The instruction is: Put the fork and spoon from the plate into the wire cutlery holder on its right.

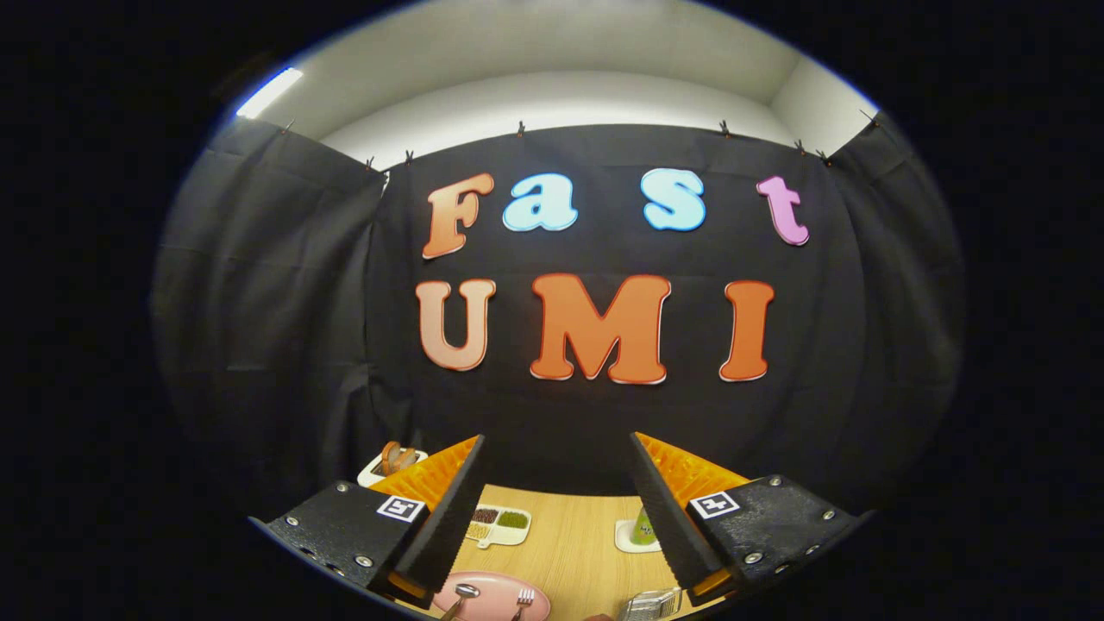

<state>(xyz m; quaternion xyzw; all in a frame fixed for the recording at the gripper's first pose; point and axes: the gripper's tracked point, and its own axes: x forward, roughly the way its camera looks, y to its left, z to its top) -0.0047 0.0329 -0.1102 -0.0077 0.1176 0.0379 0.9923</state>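
Trouble from this pose would most likely come from the height and tilt of the gripper (pixel 556 509): in the gripper view it is held well above the wooden table (pixel 573 539) and looks mostly at the booth wall, so the cutlery sits far below the fingers and a blind drop could land on the plate's rim or knock a utensil off it. The fingers are spread wide with nothing between them. The pink plate (pixel 492 597) lies below the left finger, and on it rest the spoon (pixel 462 595), bowl toward the wall and handle running down out of sight, and the fork (pixel 523 600) just to its right, tines toward the wall; the two lie near each other but apart, so a wide closing could catch both at once. The wire cutlery holder (pixel 649 604) stands to the plate's right, under the right finger, and looks light enough to tip if a utensil is pushed in at a slant. Further back sit a divided dish (pixel 498 524), a small coaster with a green item (pixel 638 530) and a tray with bread (pixel 392 461).
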